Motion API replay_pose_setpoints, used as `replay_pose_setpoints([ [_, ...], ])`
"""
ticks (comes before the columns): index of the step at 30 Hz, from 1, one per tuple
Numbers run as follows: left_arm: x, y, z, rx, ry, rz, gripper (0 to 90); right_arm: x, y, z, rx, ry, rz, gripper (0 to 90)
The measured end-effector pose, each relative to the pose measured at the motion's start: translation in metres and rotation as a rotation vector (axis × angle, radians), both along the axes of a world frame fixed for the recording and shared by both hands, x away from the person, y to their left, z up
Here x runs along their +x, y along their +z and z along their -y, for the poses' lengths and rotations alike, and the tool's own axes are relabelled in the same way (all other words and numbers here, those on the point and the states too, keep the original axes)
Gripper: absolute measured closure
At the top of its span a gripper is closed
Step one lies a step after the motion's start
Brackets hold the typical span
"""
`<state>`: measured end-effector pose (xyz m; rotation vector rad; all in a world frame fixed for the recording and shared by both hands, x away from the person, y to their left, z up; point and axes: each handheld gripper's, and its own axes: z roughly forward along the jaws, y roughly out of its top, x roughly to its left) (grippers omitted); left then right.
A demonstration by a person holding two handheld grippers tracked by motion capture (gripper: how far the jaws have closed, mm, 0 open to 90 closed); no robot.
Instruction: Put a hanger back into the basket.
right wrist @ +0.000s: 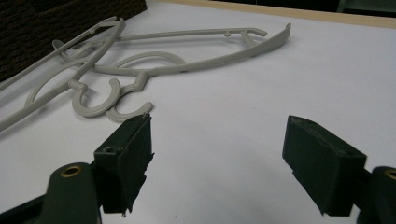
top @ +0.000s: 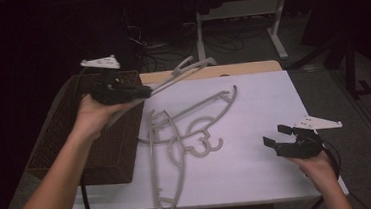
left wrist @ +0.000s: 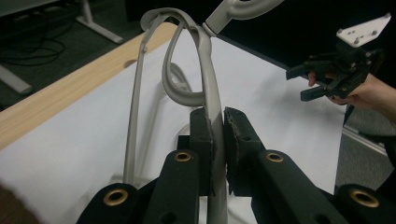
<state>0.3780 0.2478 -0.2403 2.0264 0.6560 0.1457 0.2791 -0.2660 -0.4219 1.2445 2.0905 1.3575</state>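
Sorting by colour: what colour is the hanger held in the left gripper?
Light grey hanger, clearest in the left gripper view.

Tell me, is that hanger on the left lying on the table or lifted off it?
Lifted. The left gripper is clamped on the grey hanger, holding it in the air above the table.

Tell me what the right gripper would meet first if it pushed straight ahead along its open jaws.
Likely the hooks of the grey hangers lying on the table, ahead of the right gripper. They sit toward its left jaw, so depth and exact line are uncertain.
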Motion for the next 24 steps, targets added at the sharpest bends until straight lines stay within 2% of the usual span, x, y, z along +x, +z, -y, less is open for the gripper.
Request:
replay_pose_setpoints([
  [6, -0.019, 0.005, -0.062, -0.050, 0.074, 0.004, 83.0, 0.001, -0.001, -0.002, -0.007, -0.004, -0.005, 23.3],
  [8, -0.025, 0.005, -0.078, -0.064, 0.093, 0.004, 83.0, 0.002, -0.001, -0.002, -0.007, -0.005, -0.009, 23.3],
  [11, -0.035, 0.004, -0.101, -0.061, 0.125, 0.009, 83.0, 0.003, -0.002, -0.003, -0.013, -0.006, -0.013, 23.3],
  [12, -0.035, 0.004, -0.101, -0.061, 0.125, 0.009, 83.0, 0.004, -0.002, -0.003, -0.014, -0.006, -0.013, 23.3],
  [13, -0.041, 0.002, -0.118, -0.062, 0.153, 0.012, 82.9, 0.004, -0.002, -0.004, -0.014, -0.007, -0.014, 23.3],
  [18, -0.047, -0.009, -0.150, -0.055, 0.210, 0.002, 82.9, 0.004, -0.003, -0.004, -0.018, -0.007, -0.019, 23.3],
  [20, -0.048, -0.011, -0.154, -0.050, 0.216, 0.004, 82.9, 0.005, -0.003, -0.004, -0.020, -0.007, -0.019, 23.3],
  [23, -0.050, -0.020, -0.172, -0.027, 0.253, 0.011, 82.9, 0.006, -0.004, -0.005, -0.024, -0.007, -0.022, 23.3],
  [24, -0.050, -0.020, -0.172, -0.027, 0.253, 0.011, 82.9, 0.006, -0.004, -0.005, -0.024, -0.007, -0.022, 23.3],
])
